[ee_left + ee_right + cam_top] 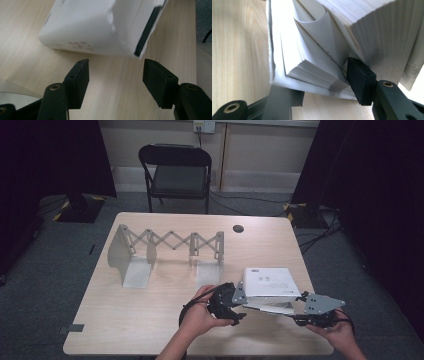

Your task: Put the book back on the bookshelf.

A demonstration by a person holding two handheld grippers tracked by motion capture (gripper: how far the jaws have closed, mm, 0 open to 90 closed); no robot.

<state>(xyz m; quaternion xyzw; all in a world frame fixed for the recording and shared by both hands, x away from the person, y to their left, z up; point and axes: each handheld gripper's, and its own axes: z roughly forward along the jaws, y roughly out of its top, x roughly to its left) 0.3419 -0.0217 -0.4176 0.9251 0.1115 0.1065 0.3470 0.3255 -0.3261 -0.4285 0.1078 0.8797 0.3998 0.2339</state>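
High view: white book on table, near right front edge, cover part lifted. Left gripper at book's left front corner; right gripper at its front right edge, under raised upper part. Expanding metal rack well apart, behind.

Left gripper view: jaws moderately apart, nothing between pads; book just ahead, raised off table, not touched.

Right gripper view: jaws partly closed on lower wad of book's pages and bottom cover; one jaw beneath, other wedged between fanned pages.
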